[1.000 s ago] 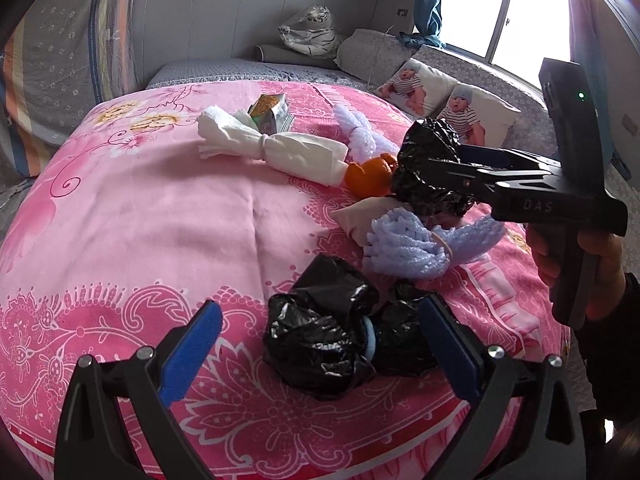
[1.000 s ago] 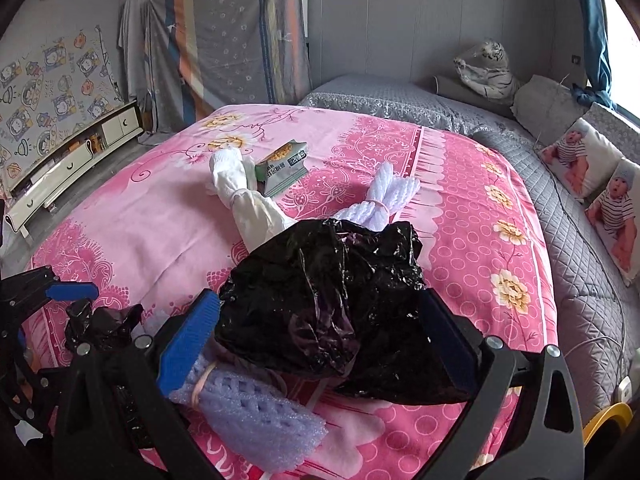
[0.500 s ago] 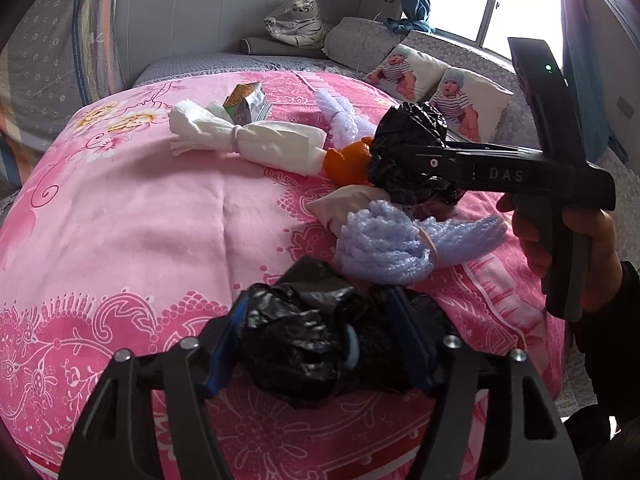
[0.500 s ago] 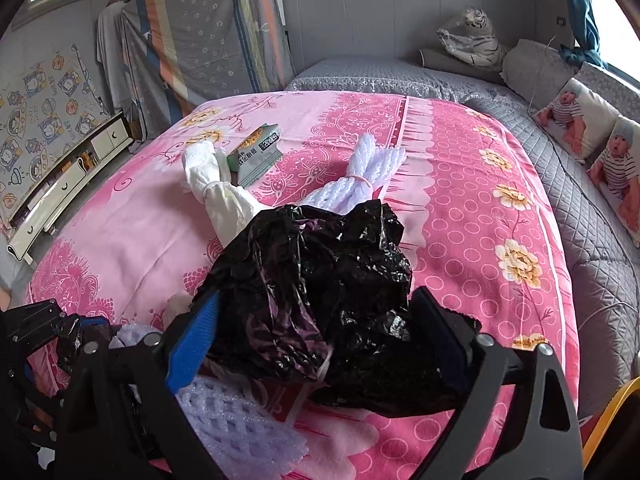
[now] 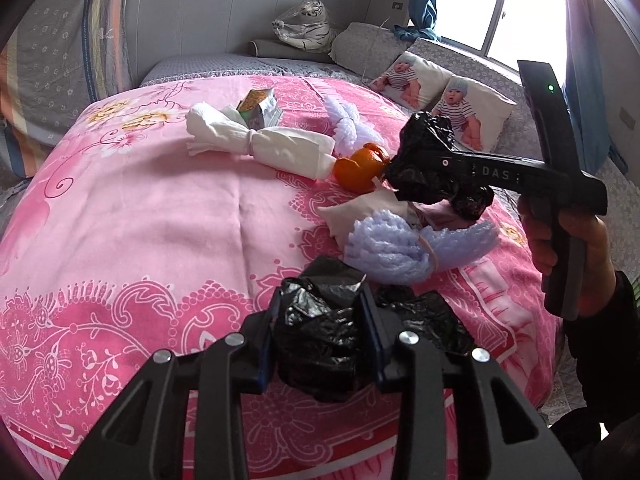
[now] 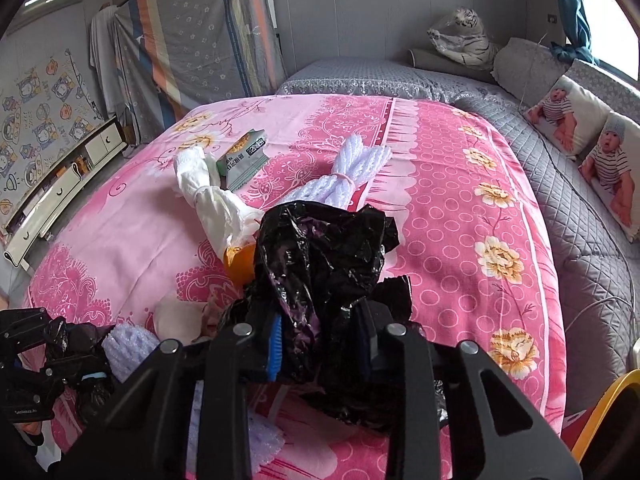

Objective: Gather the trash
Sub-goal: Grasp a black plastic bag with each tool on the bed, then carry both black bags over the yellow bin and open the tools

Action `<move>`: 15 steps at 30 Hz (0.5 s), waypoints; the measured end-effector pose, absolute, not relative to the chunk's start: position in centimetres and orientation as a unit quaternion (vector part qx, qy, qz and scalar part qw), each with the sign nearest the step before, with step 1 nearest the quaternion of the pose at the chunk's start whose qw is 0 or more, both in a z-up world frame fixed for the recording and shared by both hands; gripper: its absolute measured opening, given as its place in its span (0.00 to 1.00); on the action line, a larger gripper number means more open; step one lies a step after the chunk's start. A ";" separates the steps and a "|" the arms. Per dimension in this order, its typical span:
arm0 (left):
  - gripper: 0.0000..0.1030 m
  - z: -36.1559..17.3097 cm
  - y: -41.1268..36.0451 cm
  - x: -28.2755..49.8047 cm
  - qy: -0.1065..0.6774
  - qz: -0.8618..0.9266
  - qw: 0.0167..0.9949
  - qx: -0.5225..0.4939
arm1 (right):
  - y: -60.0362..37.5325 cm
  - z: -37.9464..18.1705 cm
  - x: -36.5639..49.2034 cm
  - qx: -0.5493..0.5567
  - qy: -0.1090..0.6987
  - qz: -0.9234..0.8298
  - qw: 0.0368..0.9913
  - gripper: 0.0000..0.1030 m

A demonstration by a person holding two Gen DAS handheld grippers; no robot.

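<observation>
My left gripper (image 5: 320,336) is shut on a crumpled black plastic bag (image 5: 316,344) at the near edge of the pink bed (image 5: 140,220). My right gripper (image 6: 320,344) is shut on a second black plastic bag (image 6: 320,256) and holds it above the bed; that bag also shows in the left wrist view (image 5: 432,160). Loose trash lies behind: an orange peel (image 5: 360,168), a tied white paper bundle (image 5: 260,144), purple foam netting (image 5: 392,244), a white foam net (image 6: 344,176) and a green snack packet (image 5: 258,108).
A beige pouch (image 5: 360,212) lies beside the purple foam. Baby-print cushions (image 5: 460,108) and a toy tiger (image 5: 304,28) sit on the grey cover at the back. A low cabinet (image 6: 60,184) stands left of the bed. A yellow rim (image 6: 604,412) shows at the lower right.
My left gripper has closed from wide open onto the black bag at the bed's near edge. My right gripper has closed tighter on its black bag and drawn it up.
</observation>
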State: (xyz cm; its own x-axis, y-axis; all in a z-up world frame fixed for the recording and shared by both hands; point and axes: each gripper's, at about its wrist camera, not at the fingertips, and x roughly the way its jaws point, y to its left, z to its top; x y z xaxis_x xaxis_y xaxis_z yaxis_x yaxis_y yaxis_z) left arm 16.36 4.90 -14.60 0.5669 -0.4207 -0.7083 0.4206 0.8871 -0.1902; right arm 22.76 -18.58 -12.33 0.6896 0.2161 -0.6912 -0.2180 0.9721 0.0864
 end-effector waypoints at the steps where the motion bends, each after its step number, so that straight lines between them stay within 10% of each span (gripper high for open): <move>1: 0.32 -14.3 5.2 16.2 0.397 -0.235 0.887 -0.003 | -18.8 -12.0 22.5 0.001 0.372 0.117 0.921 0.25; 15: 0.32 -7.3 5.9 15.2 0.325 -0.226 0.918 -0.014 | -24.1 -5.9 16.7 0.045 0.296 0.105 0.948 0.25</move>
State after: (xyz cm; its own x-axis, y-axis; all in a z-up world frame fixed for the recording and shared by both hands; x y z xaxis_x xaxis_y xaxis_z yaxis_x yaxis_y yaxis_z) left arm 15.17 5.90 -7.25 0.6872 -0.4241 -0.5898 0.4059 0.8975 -0.1724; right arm 16.66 -24.12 -5.88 0.8027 0.2251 -0.5523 -0.1722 0.9741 0.1468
